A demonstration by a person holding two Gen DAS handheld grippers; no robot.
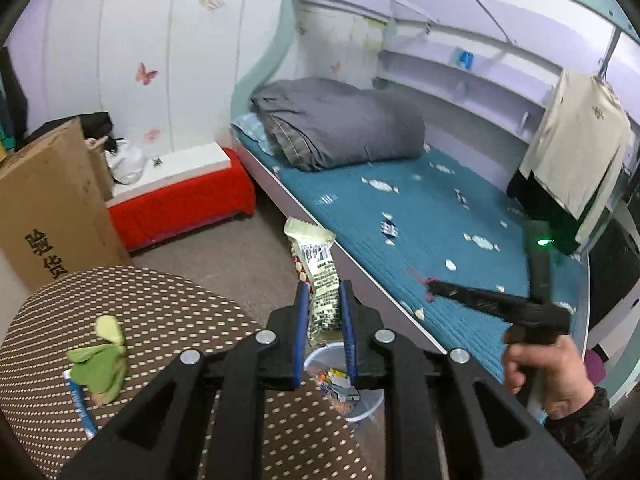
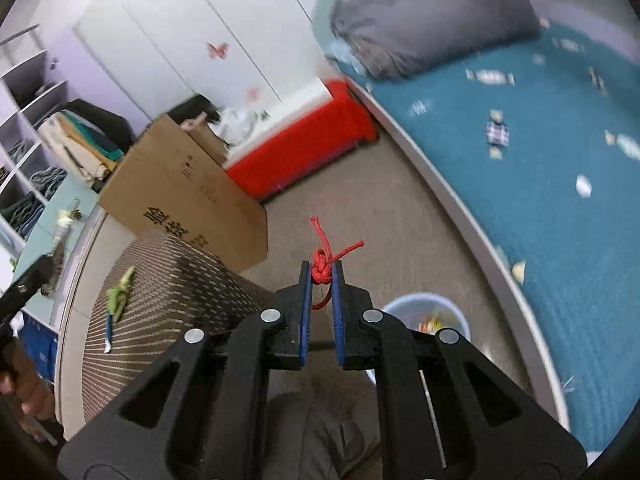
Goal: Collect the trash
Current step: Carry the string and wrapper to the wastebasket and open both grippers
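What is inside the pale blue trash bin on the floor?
The trash bin holds small colourful wrappers. The left hand-held gripper, holding a snack wrapper, covers part of its opening.

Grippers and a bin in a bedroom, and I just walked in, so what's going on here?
Someone is tidying up with a handheld gripper in each hand. The left gripper is shut on a snack wrapper, held above the trash bin. The right gripper is shut on a knotted red cord, with the bin below and to its right. A green wrapper lies on the dotted stool.

black tongs (image 1: pixel 324 304), blue pads (image 1: pixel 302 320), silver rivets, dark sleeve.
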